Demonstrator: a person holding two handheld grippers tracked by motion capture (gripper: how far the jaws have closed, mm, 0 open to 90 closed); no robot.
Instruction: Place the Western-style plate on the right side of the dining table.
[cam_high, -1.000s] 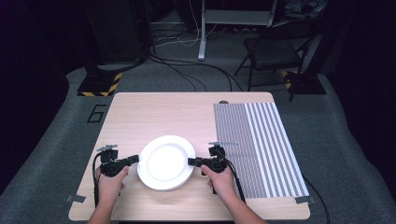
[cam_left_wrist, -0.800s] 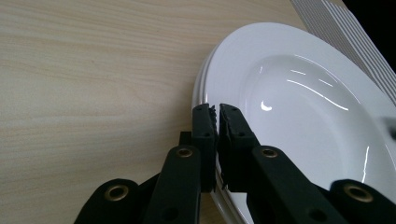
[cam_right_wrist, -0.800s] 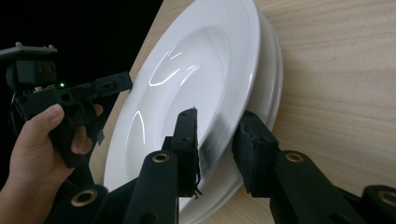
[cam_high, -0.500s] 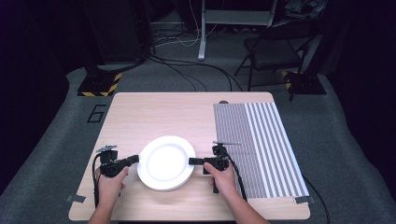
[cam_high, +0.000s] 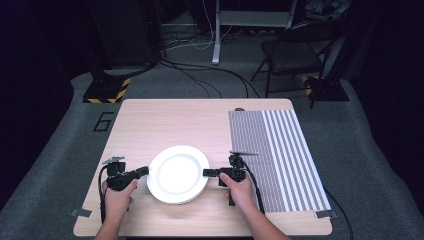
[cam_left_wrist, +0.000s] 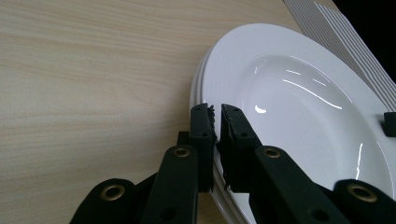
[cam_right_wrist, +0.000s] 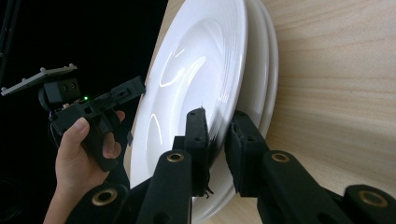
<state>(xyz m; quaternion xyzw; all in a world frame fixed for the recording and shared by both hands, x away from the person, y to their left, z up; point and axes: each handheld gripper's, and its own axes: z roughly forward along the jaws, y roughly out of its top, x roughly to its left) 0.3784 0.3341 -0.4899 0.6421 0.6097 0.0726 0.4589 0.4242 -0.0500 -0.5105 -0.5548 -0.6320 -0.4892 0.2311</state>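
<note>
A short stack of white plates (cam_high: 177, 174) lies on the wooden table (cam_high: 165, 120) near its front edge. My left gripper (cam_high: 145, 171) reaches in from the left. In the left gripper view its jaws (cam_left_wrist: 217, 114) are pinched on the rim of the top plate (cam_left_wrist: 303, 107). My right gripper (cam_high: 206, 172) comes from the right; its jaws (cam_right_wrist: 217, 122) straddle the top plate's rim (cam_right_wrist: 196, 70), one above and one under it. The plates rest flat on the table. Across the stack, the right gripper view shows the left gripper (cam_right_wrist: 137, 88) held in a hand.
A grey-and-white striped mat (cam_high: 280, 150) covers the table's right part, just right of my right hand. The far half of the table is bare wood. Beyond the table stand a folding chair (cam_high: 295, 55), cables and dark equipment on the floor.
My right gripper has shifted slightly rightward and settled on the rim. The left gripper and the plates have stayed where they were.
</note>
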